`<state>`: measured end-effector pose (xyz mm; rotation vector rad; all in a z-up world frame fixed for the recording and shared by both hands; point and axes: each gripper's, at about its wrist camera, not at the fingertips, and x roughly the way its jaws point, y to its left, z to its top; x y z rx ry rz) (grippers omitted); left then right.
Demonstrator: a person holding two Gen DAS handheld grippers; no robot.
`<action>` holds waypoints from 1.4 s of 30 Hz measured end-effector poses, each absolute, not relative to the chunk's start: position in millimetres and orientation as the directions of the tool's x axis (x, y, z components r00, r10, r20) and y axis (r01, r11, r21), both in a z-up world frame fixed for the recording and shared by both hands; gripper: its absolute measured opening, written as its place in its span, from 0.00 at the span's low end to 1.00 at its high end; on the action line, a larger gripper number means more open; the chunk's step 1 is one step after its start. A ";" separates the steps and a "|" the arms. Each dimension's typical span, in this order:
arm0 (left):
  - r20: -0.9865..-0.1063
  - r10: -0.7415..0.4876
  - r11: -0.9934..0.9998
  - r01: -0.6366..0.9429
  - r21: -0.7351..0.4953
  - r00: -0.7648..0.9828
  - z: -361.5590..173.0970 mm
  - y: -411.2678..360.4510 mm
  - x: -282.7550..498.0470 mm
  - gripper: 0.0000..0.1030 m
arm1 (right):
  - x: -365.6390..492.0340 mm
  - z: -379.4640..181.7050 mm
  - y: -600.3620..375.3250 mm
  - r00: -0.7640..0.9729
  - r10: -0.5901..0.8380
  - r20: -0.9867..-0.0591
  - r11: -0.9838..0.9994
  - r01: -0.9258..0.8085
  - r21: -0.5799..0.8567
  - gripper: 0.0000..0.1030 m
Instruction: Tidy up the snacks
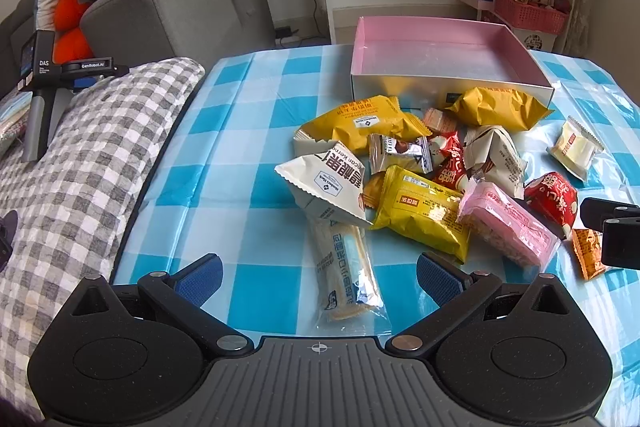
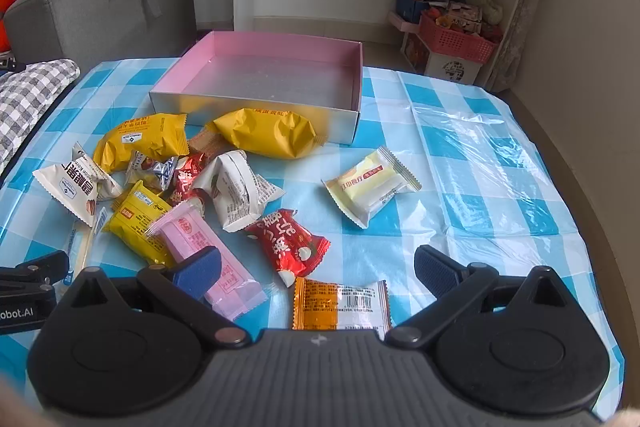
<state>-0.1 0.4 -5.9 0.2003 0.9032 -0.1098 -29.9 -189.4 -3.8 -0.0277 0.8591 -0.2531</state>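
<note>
Both claws gape, holding nothing: left claw (image 1: 318,273) over a long wafer (image 1: 347,275), right claw (image 2: 318,273) above an orange packet (image 2: 340,305). Snack pile (image 2: 192,179) fronts the pink box (image 2: 272,75) on the tabletop (image 2: 480,155).

Bright daylight, tablecloth (image 2: 476,131) glare, fisheye-warped edges

- "DAS" and "GenRobot.AI" stand on the black handheld device (image 1: 44,67) lying on the checked cushion (image 1: 100,155).
- "Member's Mark" and "Pecan Kernel" stand on the white triangular packet (image 1: 324,183).
- "Member's Mark" stands on the yellow packet (image 1: 360,123).
- "obot.AI" shows on the left gripper (image 2: 24,311).
</note>
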 end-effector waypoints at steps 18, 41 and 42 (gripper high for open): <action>-0.794 -0.018 0.976 0.182 0.117 0.607 -7.8 0.5 -0.1 1.00 | -29.6 -4.3 -188.5 0.624 -0.233 -0.746 0.970 0.207 -0.130 1.00; -0.799 -0.026 0.977 0.184 0.107 0.601 -7.4 2.0 -0.2 1.00 | -29.3 -4.5 -187.5 0.621 -0.234 -0.748 0.969 0.208 -0.130 1.00; -0.799 -0.025 0.977 0.183 0.107 0.601 -7.7 1.9 0.0 1.00 | -29.1 -4.6 -187.2 0.621 -0.233 -0.748 0.970 0.207 -0.130 1.00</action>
